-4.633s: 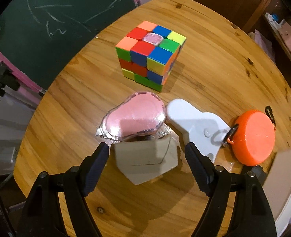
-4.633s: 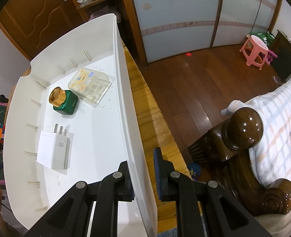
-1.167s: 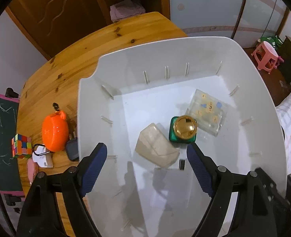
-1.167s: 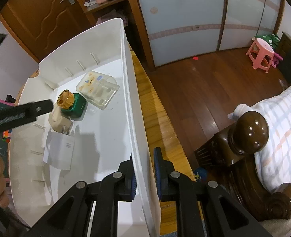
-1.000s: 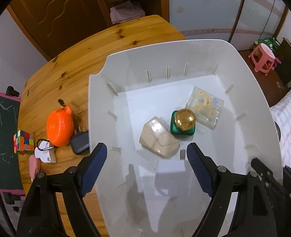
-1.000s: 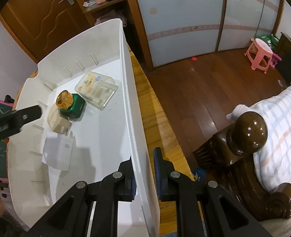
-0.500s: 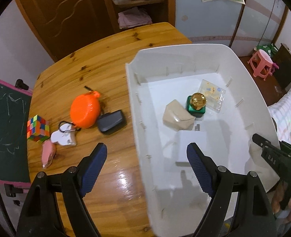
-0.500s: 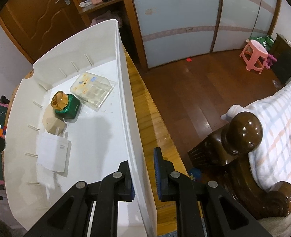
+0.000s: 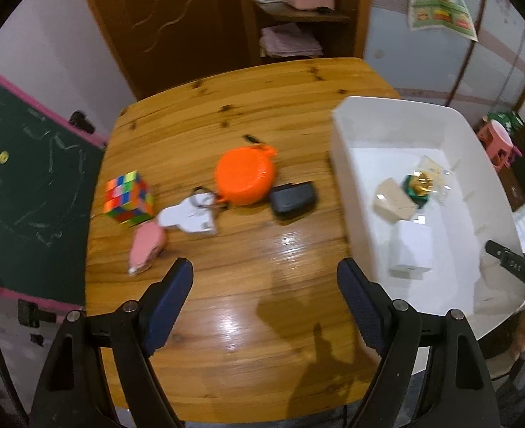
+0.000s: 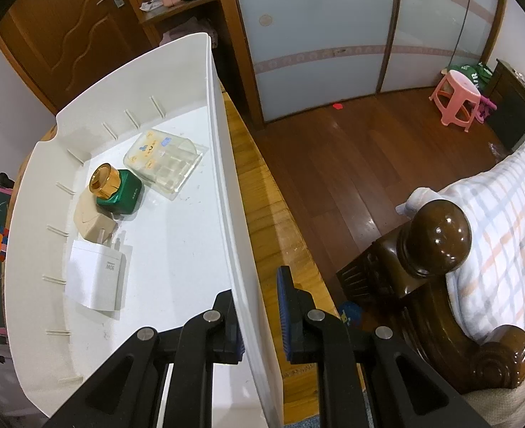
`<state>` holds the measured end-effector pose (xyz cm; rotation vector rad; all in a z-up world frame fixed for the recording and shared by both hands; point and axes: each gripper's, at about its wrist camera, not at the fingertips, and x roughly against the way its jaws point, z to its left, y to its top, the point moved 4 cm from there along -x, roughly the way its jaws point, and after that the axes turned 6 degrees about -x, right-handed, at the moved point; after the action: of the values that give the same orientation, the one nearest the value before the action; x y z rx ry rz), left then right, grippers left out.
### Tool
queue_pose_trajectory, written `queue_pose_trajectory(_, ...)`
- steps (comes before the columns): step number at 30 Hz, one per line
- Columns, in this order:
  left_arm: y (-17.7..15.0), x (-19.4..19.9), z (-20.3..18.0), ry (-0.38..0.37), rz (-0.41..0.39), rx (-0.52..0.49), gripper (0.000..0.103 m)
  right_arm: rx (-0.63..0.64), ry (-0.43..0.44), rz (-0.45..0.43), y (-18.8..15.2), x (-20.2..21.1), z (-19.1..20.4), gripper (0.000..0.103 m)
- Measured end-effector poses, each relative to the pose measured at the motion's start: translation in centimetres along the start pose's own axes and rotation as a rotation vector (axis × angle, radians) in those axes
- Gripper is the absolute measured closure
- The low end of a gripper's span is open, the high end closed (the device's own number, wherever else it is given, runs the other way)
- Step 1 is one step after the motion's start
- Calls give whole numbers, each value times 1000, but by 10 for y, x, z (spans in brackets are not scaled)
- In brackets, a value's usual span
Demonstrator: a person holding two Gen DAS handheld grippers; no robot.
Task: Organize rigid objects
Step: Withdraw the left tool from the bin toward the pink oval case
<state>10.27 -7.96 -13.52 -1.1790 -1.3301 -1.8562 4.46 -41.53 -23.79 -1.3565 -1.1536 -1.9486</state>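
My left gripper [image 9: 264,306] is open and empty above the wooden table [image 9: 233,285]. On the table lie a colour cube [image 9: 129,198], a pink flat piece [image 9: 146,248], a white key-ring piece [image 9: 189,215], an orange round case [image 9: 245,174] and a black fob [image 9: 292,197]. My right gripper [image 10: 260,315] is shut on the right wall of the white bin [image 10: 223,164]. In the bin lie a beige block [image 10: 91,223], a green jar with a gold lid [image 10: 116,192], a clear box [image 10: 164,164] and a white charger [image 10: 96,273].
A green chalkboard [image 9: 26,192] stands left of the table. A dark wooden bedpost [image 10: 437,239] and a bed with a checked cover [image 10: 505,214] are to the right of the bin. A pink stool [image 10: 457,100] stands on the wood floor.
My left gripper has let the beige block go in the bin and swung back left over the table, still open. My right gripper keeps its hold on the bin wall.
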Motion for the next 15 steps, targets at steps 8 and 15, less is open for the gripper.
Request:
queue_pose_trajectory(8,-19,-1,45,32,6,54,18,1,-3,11,-1,-2,-1,89)
queue_pose_trajectory(15,-27,-4,95,90,-21,128,18,16,-12,18,-1,-3,-1,89)
